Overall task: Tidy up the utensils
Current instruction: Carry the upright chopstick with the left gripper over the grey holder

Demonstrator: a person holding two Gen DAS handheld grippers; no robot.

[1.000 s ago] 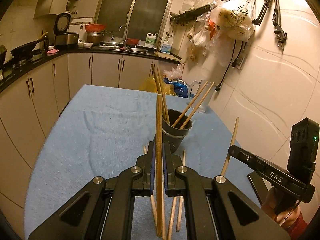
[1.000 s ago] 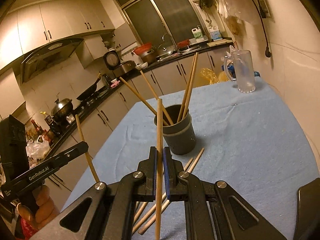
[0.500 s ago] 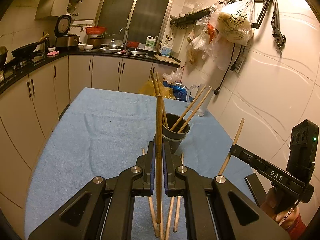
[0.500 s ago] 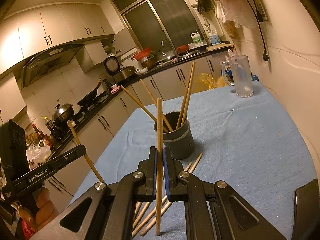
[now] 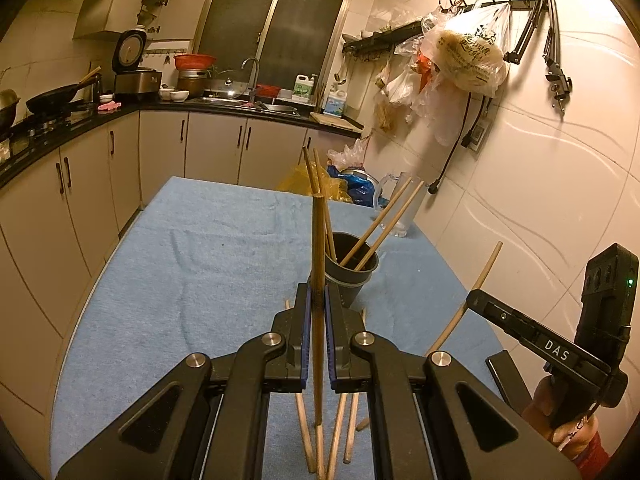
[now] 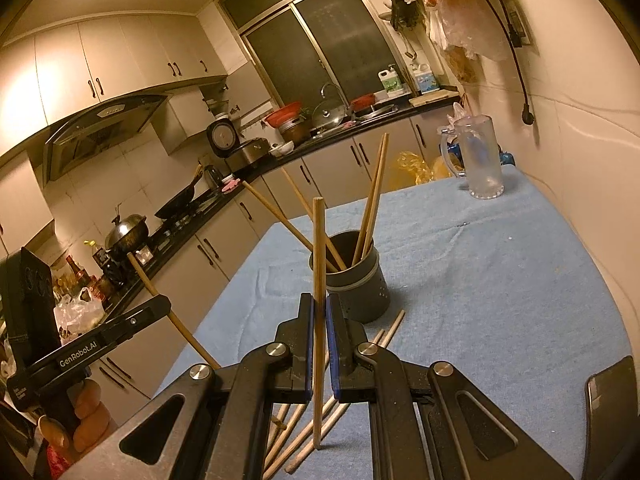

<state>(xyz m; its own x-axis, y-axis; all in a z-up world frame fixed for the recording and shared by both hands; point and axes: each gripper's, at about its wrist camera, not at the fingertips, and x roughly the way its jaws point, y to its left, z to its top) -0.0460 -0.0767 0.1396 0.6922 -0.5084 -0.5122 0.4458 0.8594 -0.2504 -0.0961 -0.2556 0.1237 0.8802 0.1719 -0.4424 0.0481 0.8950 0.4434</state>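
A dark grey utensil cup (image 5: 351, 276) (image 6: 358, 284) stands on the blue cloth and holds several wooden chopsticks. My left gripper (image 5: 317, 312) is shut on one upright chopstick (image 5: 318, 248), just in front of the cup. My right gripper (image 6: 319, 320) is shut on another upright chopstick (image 6: 318, 256), also in front of the cup and above the table. Several loose chopsticks (image 5: 340, 432) (image 6: 320, 412) lie on the cloth below both grippers. Each gripper shows in the other's view, the right one (image 5: 472, 300) and the left one (image 6: 160, 304), each with its chopstick.
The table with the blue cloth (image 5: 208, 264) (image 6: 500, 280) runs up to a white wall on the right. A clear glass mug (image 6: 478, 160) (image 5: 400, 208) stands at the far right corner. Kitchen cabinets and a counter lie beyond and to the left.
Both grippers have risen and drawn back a little from the cup, each still holding its chopstick upright. The cup and loose chopsticks have not moved.
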